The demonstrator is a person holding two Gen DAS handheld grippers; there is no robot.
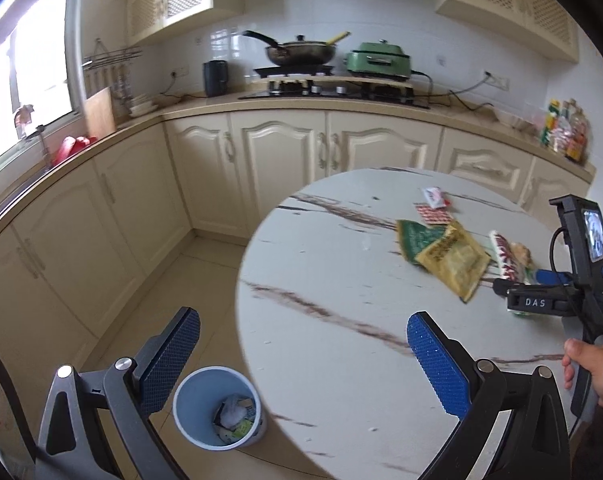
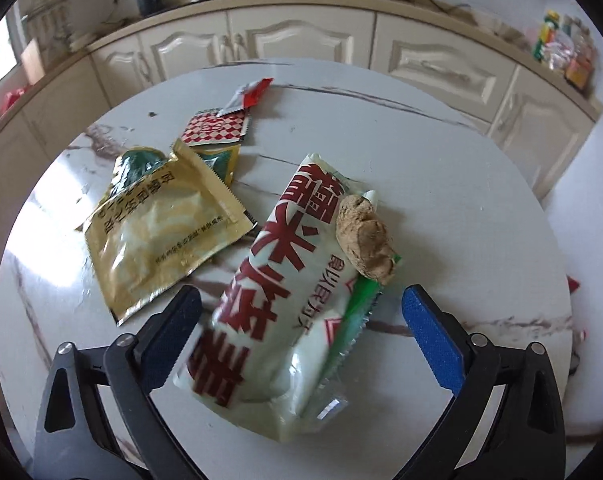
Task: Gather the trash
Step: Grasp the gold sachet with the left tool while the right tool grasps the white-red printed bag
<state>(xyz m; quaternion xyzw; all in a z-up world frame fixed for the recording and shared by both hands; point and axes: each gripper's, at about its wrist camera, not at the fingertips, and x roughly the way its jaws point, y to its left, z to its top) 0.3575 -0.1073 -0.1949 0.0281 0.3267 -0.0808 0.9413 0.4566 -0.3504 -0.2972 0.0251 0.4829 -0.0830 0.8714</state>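
Note:
My right gripper (image 2: pixel 301 296) is open and points down at the round marble table (image 2: pixel 441 184). A white bag with red characters (image 2: pixel 269 304) lies between its fingers, close to the left pad and apart from the right one. A lump of ginger (image 2: pixel 365 236) rests on the bag. To the left lie a gold wrapper (image 2: pixel 161 236), a green wrapper (image 2: pixel 221 160), a red checked sachet (image 2: pixel 217 128) and a red and white packet (image 2: pixel 249 96). My left gripper (image 1: pixel 303 320) is open and empty, over the table's near edge (image 1: pixel 301 360) and the floor.
A light blue bin (image 1: pixel 219 408) with some trash inside stands on the floor left of the table. Cream kitchen cabinets (image 1: pixel 281 160) curve round behind, with a stove and pan (image 1: pixel 301 52) on the counter. A person's hand (image 1: pixel 593 364) holds the right gripper's handle.

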